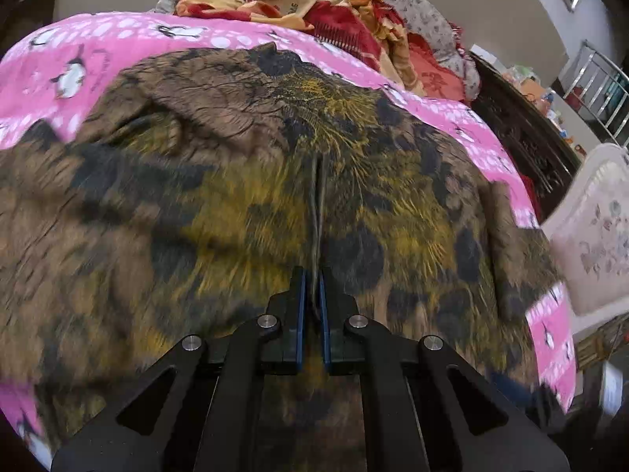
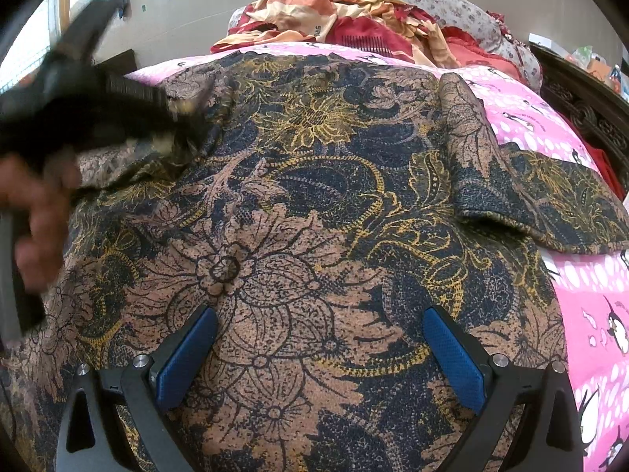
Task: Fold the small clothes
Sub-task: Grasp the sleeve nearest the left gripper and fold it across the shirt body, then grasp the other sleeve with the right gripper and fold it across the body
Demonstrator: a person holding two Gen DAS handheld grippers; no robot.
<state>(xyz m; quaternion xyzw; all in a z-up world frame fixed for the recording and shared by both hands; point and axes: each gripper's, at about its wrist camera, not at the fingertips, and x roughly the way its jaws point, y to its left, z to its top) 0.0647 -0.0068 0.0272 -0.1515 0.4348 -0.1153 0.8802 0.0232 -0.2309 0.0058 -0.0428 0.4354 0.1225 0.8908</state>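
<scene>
garment [image 2: 314,204]: thin, soft, light floral knit, brown, navy and yellow, spread flat on the pink penguin bedsheet [image 2: 582,275] | hold: best at hem or sleeve edge | left gripper [image 1: 313,291]: fingers clamped on a garment fold | right gripper [image 2: 320,354]: fingers apart above garment

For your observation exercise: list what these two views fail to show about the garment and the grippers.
- Left wrist view: floral garment smeared by motion blur; print unreadable.
- Right wrist view: left gripper blurred; its tips cannot be made out.
- Right wrist view: garment's near hem cut off by the bottom edge and right gripper.
</scene>
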